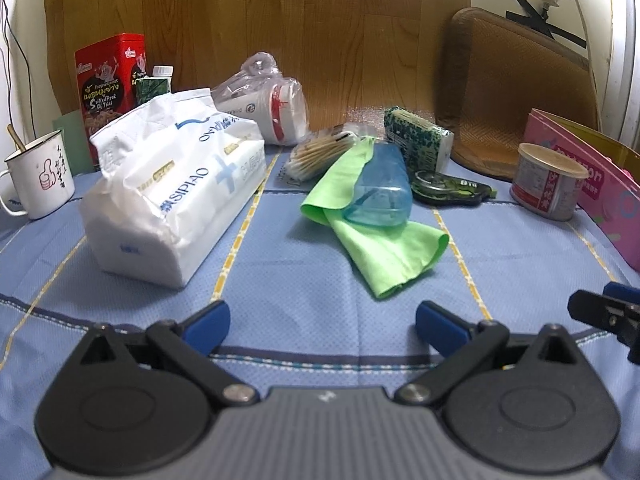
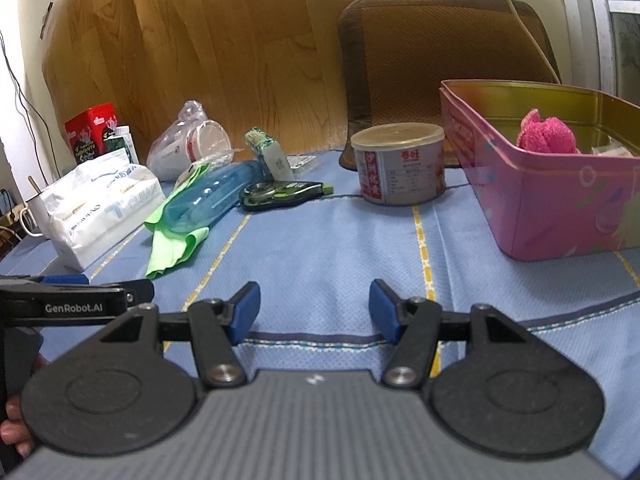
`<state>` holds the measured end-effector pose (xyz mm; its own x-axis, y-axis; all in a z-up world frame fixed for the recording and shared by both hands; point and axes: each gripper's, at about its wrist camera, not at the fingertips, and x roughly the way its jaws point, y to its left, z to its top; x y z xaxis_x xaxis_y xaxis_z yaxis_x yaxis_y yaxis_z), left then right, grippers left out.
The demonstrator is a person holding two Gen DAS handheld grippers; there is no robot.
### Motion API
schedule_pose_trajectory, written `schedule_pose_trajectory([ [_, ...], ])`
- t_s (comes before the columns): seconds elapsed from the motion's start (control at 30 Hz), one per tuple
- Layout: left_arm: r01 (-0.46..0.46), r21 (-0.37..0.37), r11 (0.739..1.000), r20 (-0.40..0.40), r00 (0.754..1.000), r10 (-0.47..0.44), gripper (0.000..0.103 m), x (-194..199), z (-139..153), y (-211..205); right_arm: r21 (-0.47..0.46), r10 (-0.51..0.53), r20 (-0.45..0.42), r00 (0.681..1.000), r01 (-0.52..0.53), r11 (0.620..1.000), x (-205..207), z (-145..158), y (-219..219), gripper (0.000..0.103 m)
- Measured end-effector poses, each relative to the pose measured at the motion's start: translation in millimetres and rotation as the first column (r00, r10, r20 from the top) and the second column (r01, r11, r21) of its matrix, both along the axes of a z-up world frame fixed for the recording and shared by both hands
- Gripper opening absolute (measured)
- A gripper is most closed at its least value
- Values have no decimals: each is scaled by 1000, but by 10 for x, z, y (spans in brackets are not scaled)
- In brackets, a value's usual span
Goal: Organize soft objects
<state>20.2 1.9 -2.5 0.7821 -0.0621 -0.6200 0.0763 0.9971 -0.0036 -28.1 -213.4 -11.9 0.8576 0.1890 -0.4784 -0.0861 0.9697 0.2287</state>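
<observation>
Left gripper jaws wide apart, empty, over blue cloth-covered table. Right gripper parted, empty. Lime-green soft cloth mid-frame under clear blue plastic bottle. Pink fluffy ball inside pink tin box, right.

— What did the left gripper look like from its own camera?

— It had a grey ribbed housing with a small white mark at the centre, flanked by two round black discs. Black link arms ran forward from silver pivot screws to blue fingertip pads.

— And the right gripper?

— It was built the same way: grey ribbed body, black discs, silver screws, blue pads. In its view the other tool appeared from the side as a black bar lettered "GenRobot.AI" in white, with a blue pad at its tip.

— Anything of the person?

— Only fingertips at the lower left edge; no sleeve showed.
</observation>
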Motion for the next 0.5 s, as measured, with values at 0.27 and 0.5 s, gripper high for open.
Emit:
schedule_pose_trajectory([
  [0.27,2,0,1000,-1,1000,-2,102,16,3,-2,-25,25,2,1000,-25,999,65,12,72,63],
  [0.5,-5,-47,999,20,1000,5,94,-27,28,119,14,57,-15,998,-56,998,258,27,138,59],
])
